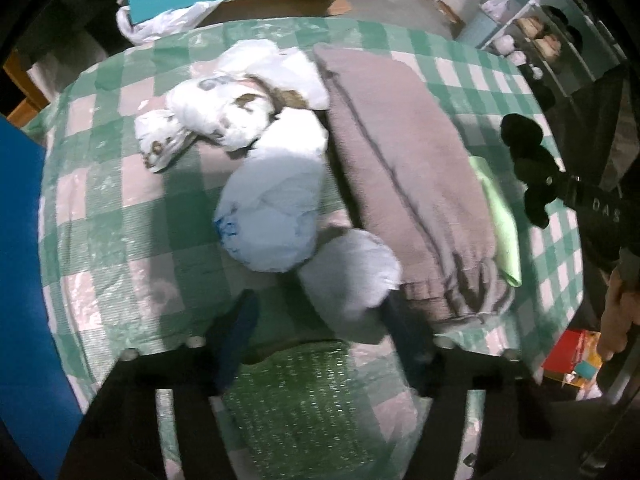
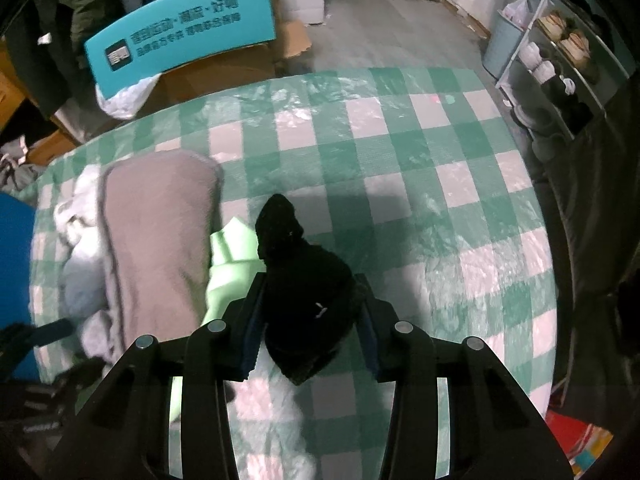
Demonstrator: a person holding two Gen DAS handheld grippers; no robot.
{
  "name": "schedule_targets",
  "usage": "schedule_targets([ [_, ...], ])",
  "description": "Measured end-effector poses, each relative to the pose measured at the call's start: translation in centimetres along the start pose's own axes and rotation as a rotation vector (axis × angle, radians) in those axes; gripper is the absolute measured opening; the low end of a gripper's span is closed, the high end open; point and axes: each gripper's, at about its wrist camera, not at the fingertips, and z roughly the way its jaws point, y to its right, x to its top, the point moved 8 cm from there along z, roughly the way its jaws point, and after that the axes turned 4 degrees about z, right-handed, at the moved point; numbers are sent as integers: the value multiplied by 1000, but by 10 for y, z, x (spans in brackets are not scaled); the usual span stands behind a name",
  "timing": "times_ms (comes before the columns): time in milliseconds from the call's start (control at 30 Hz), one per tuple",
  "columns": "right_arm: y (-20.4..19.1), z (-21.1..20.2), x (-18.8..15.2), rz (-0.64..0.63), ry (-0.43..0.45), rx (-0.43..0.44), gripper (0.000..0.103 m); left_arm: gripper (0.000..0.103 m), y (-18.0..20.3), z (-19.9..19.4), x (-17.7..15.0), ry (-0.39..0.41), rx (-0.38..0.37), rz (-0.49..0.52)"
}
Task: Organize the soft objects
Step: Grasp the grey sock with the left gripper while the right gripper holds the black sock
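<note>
On the green-and-white checked table (image 1: pixel 120 216) lie several white rolled soft bundles (image 1: pixel 272 208), a folded grey-brown towel (image 1: pixel 400 176) and a light green cloth (image 1: pixel 502 224). My left gripper (image 1: pixel 324 320) is open, with its fingers on either side of the nearest white bundle (image 1: pixel 352 280). My right gripper (image 2: pixel 310 324) is shut on a black sock (image 2: pixel 304 280) and holds it above the table, just right of the green cloth (image 2: pixel 232 252) and the towel (image 2: pixel 160 232). The black sock also shows at the right in the left wrist view (image 1: pixel 528 164).
A teal sign (image 2: pixel 180 28) on cardboard boxes stands behind the table. A shelf with shoes (image 2: pixel 560 52) is at the far right. A blue object (image 1: pixel 20 280) is at the left edge. A red box (image 1: pixel 572 356) lies on the floor.
</note>
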Motion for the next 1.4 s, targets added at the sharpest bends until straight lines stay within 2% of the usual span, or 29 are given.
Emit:
schedule_targets([
  [33, -3, -3, -4, -8, -2, 5, 40, 47, 4, 0, 1, 6, -7, 6],
  [67, -5, -5, -6, -15, -4, 5, 40, 35, 8, -1, 2, 11, -16, 15],
  [100, -7, -8, -8, -22, -4, 5, 40, 29, 11, -1, 2, 14, -25, 24],
  [133, -11, -11, -10, -31, -3, 9, 40, 27, 13, -2, 3, 16, -26, 33],
  [200, -15, -16, -14, -39, -2, 19, 40, 18, 17, -5, 5, 29, -26, 49],
  [300, -22, -25, -19, -45, 5, 35, 41, 12, 19, -9, 5, 40, -29, 63],
  [700, -46, -50, -28, -82, 38, 67, 41, 8, 18, -46, -5, 110, -17, 118],
  [867, -58, -62, -30, -98, 57, 89, 41, 8, 16, -67, -12, 154, 24, 158],
  [1400, -108, -104, -39, -185, 119, 144, 41, 8, -8, -129, -27, 252, 83, 152],
])
